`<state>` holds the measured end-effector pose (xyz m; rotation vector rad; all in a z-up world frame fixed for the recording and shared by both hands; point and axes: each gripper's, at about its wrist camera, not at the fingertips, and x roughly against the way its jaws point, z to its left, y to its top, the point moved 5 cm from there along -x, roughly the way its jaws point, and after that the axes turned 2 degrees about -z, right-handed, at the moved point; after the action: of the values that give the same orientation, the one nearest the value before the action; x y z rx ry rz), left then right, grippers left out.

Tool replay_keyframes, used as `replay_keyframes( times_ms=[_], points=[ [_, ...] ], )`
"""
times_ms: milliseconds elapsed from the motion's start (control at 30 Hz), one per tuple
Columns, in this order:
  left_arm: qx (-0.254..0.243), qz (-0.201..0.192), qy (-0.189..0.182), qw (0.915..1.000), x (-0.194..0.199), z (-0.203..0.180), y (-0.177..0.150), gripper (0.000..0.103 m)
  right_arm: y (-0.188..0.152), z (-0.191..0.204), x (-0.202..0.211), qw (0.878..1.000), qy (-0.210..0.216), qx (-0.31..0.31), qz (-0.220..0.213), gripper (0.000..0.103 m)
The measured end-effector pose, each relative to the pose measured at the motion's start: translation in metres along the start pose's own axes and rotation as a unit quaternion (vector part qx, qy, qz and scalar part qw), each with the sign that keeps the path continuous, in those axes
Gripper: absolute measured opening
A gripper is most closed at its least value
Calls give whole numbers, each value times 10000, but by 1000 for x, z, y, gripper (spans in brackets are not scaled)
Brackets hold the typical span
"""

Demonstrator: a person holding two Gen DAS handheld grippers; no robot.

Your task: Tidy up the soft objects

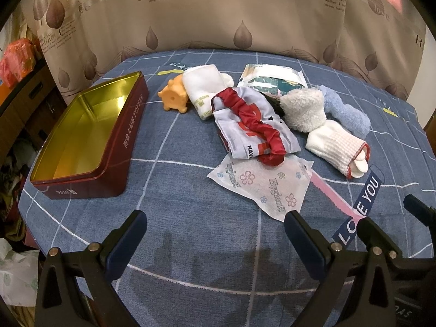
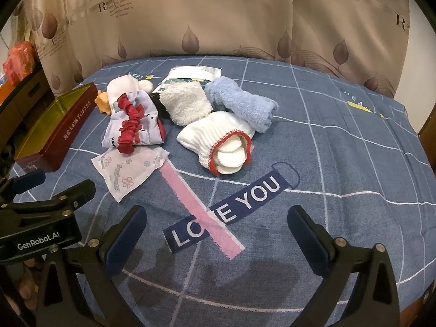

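A heap of soft things lies on the blue checked bedspread (image 1: 190, 245): a red scrunchie (image 1: 253, 120) on a grey pouch (image 1: 239, 136), a fluffy white sock (image 1: 303, 109), a light blue fuzzy sock (image 1: 346, 111), a ribbed white sock with red trim (image 1: 338, 144) holding cotton pads (image 2: 230, 155), a rolled white towel (image 1: 201, 84), an orange rubber toy (image 1: 173, 96) and a flowered tissue packet (image 1: 261, 185). An open dark red tin (image 1: 81, 141) stands left of the heap. My left gripper (image 1: 215, 223) and right gripper (image 2: 216, 218) hang open over bare bedspread, near side of the heap.
A printed sachet (image 1: 269, 80) lies behind the heap. A beige leaf-print curtain (image 1: 218, 13) hangs along the bed's far edge. Shelves with red packets (image 1: 19, 60) stand at the left. The left gripper (image 2: 41, 204) shows at the left edge of the right wrist view.
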<state>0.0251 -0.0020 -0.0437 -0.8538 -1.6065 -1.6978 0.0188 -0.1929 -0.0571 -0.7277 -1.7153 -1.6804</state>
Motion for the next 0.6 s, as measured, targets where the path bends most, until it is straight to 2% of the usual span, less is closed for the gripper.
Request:
replay_keyframes(
  times_ms=[600],
  points=[
    [13,-19,28,10000,0,2,-2,103,1,-1,0,10000,36,-38,17,103]
  ],
)
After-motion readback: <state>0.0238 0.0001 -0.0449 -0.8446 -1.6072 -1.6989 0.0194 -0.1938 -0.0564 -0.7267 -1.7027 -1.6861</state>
